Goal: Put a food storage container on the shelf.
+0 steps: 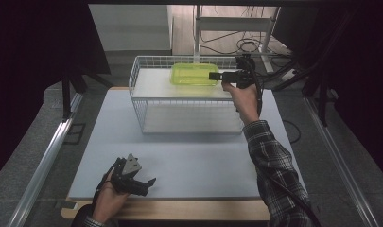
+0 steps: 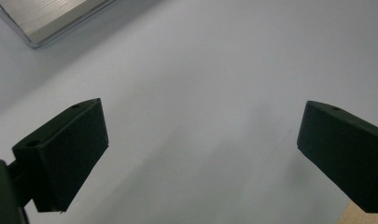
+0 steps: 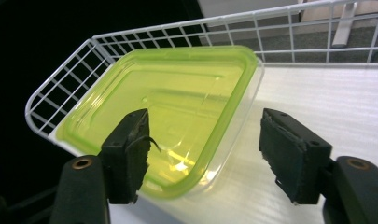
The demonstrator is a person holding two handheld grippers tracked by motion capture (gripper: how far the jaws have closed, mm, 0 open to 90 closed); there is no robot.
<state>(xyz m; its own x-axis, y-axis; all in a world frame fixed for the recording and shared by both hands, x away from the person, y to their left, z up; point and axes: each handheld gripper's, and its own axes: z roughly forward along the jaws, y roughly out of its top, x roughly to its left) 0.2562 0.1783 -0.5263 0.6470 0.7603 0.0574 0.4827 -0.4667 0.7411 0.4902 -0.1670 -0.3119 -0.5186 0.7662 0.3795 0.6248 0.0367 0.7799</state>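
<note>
A clear container with a lime-green lid (image 1: 194,74) lies in the far right part of a white wire basket (image 1: 138,71) at the back of the table. My right gripper (image 1: 213,75) reaches over the basket's right rim to the container's right end. In the right gripper view the container (image 3: 177,102) lies flat on the basket's white floor. My right gripper (image 3: 205,123) straddles its near corner with the jaws apart, one pad above the lid and one outside it, neither pressing. My left gripper (image 1: 149,182) rests open over the table's front left, with nothing between its jaws (image 2: 200,121).
The white table top (image 1: 189,161) stretches between the basket and the wooden front edge (image 1: 179,210). The basket wire (image 3: 60,79) curves around the container's far side. A metal rail (image 1: 42,165) runs along the left, and cables and a stand (image 1: 241,45) lie behind the basket.
</note>
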